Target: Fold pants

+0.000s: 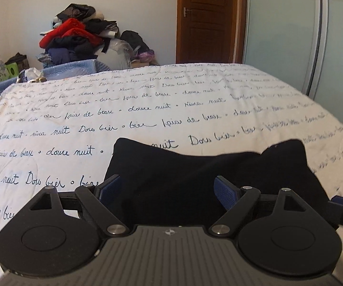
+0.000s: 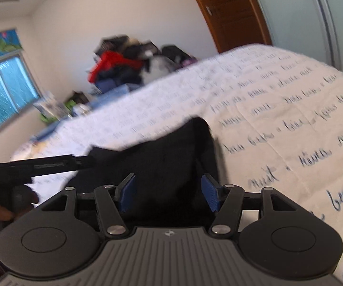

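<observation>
Folded black fabric pants (image 1: 195, 174) lie low centre on a white script-printed quilted bed (image 1: 147, 109); the left hand-held gripper (image 1: 169, 190) is spread wide above them, the right hand-held gripper (image 2: 169, 195) parted, pinching nothing.

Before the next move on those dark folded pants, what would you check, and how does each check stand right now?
1. Dark folded pants lie on the white quilt with blue script: ok.
2. Left tool open, pads clear of cloth: ok.
3. Right tool open, nothing pinched: ok.
4. Far edge of the pants even: not ok, the corners stick up.
5. Near edge of the pants: cannot tell, hidden by the tools.
</observation>
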`<state>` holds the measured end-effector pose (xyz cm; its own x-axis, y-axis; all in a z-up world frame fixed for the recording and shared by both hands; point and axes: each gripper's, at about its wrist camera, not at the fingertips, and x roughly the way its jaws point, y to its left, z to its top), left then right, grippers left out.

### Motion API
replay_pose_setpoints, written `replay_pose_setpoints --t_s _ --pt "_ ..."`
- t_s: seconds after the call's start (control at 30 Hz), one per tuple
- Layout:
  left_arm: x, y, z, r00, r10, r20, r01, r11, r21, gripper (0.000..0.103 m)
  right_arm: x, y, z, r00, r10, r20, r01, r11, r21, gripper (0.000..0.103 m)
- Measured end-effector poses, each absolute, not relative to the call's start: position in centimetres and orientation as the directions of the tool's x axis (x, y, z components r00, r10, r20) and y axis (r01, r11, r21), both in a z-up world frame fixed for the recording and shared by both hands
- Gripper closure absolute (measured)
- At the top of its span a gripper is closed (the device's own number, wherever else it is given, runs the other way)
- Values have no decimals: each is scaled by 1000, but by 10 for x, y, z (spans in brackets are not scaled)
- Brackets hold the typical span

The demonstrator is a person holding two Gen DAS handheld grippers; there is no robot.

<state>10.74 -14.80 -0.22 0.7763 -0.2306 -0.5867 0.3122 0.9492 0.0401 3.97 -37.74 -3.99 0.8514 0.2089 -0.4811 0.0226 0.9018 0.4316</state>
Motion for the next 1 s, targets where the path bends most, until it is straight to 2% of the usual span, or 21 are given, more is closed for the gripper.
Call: replay_pose_setpoints --t_s 0.13,0.27,0.33,0.37,0.47,0.7,0.83,0.93,1.0 --pt "101 -161 -6 791 -217 -572 330 938 101 16 35 -383 -48 842 277 -464 2 857 515 42" --pt "100 -166 -9 791 -216 -573 335 936 109 16 42 -378 -50 829 359 -428 -54 814 578 44" --pt "99 -166 -9 793 -210 -572 333 936 118 16 48 -378 -54 826 379 -417 -54 790 611 58" --pt "100 -166 -10 795 -206 -571 330 936 121 16 50 -378 -56 824 388 -413 -55 780 624 72" --pt "101 -164 -9 796 -200 -572 323 939 121 15 50 -375 -54 839 340 -425 -30 809 587 90" --pt "101 -160 -8 793 -203 -574 321 941 111 14 36 -373 -43 871 252 -421 -2 860 511 92" --pt "102 -162 -13 785 -196 -588 326 937 123 14 42 -376 -49 841 254 -478 15 872 490 92" --pt "102 -162 -17 775 -198 -600 332 936 120 14 39 -375 -45 849 226 -478 37 877 480 85" --pt "101 -161 -18 776 -197 -599 333 935 123 14 33 -373 -34 880 125 -457 96 898 430 82"
